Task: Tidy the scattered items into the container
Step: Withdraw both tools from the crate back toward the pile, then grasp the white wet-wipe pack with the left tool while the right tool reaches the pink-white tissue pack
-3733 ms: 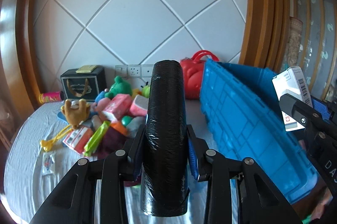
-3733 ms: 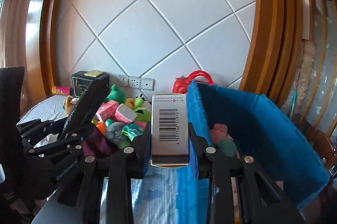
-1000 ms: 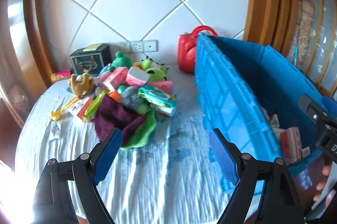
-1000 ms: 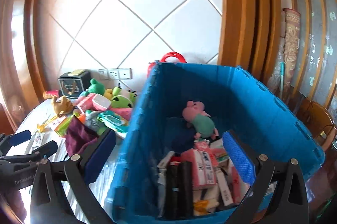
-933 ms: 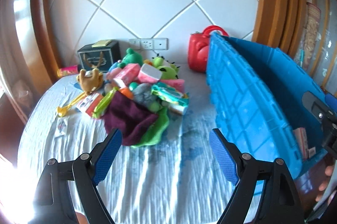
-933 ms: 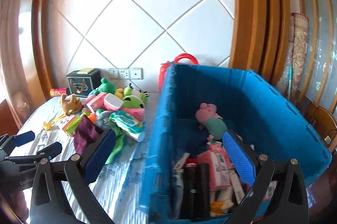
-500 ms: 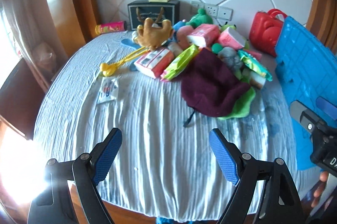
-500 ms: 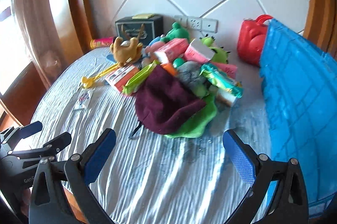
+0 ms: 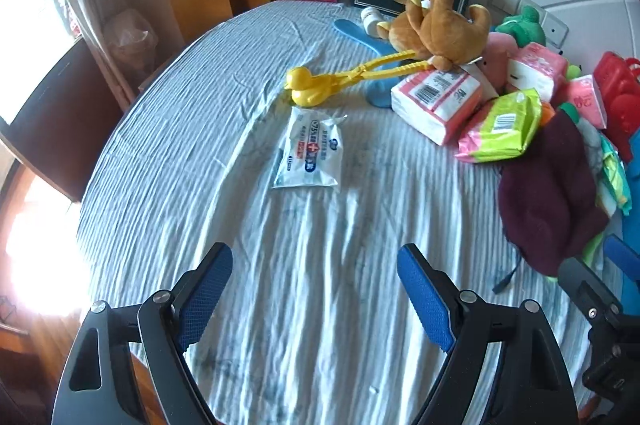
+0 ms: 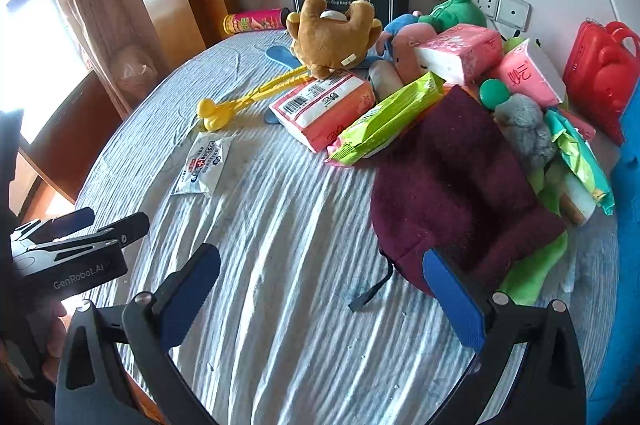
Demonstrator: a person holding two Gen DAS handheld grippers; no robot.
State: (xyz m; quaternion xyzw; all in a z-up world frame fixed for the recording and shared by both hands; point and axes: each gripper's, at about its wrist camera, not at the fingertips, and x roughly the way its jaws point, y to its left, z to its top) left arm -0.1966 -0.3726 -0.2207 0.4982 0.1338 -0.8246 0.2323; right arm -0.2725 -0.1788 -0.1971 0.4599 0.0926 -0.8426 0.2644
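Hovering empty, left gripper (image 9: 314, 289) and right gripper (image 10: 322, 289) gape over tablecloth (image 9: 304, 305).

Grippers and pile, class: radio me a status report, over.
Left gripper open, empty. Right gripper open, empty, by the maroon cloth. White sachet lies apart from the pile. Nothing in the way.

Left hand-held gripper (image 9: 316, 289) gapes empty above the striped cloth (image 9: 248, 209); white sachet (image 9: 310, 155) lies ahead.

light: bright daylight from left | glare: blown-out lower left | focus: slight blur | edges: fisheye bending, dark corners
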